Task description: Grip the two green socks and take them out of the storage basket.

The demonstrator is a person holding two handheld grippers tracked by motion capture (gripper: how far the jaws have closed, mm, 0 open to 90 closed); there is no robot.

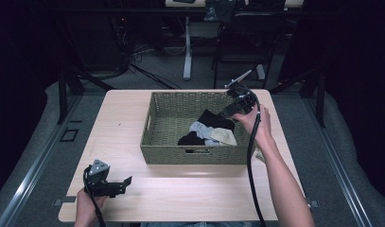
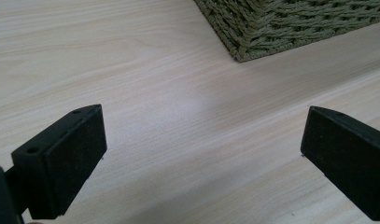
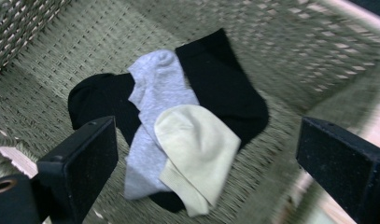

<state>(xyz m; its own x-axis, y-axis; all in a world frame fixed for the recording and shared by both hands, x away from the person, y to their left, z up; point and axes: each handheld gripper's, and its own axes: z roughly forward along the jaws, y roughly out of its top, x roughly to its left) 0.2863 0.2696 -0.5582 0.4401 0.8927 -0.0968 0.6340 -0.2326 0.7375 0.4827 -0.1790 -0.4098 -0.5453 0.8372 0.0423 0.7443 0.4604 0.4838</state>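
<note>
A woven green basket (image 1: 154, 153) stands on the far half of the wooden table (image 1: 180, 194). Inside it lie a black sock (image 1: 214, 119), a grey sock (image 1: 202, 128) and a cream sock (image 1: 224, 137), overlapping in a small pile. My right gripper (image 1: 226, 112) hangs over the basket's right rim, pointing in at the pile. In the right gripper view its jaws (image 3: 205, 128) stand open and hold nothing. Below them lie the cream sock (image 3: 197, 144), grey sock (image 3: 159, 84) and black sock (image 3: 225, 84). My left gripper (image 1: 126, 182) rests near the table's front left, open and empty (image 2: 204, 114), facing the basket's corner (image 2: 281, 28).
A small pale thing (image 1: 259, 154) lies by the basket's right front corner, half hidden by the right forearm. Bare table stretches in front of the basket and to its left. Beyond the table's far edge are a desk leg (image 1: 187, 52) and a dark chair (image 1: 242, 42).
</note>
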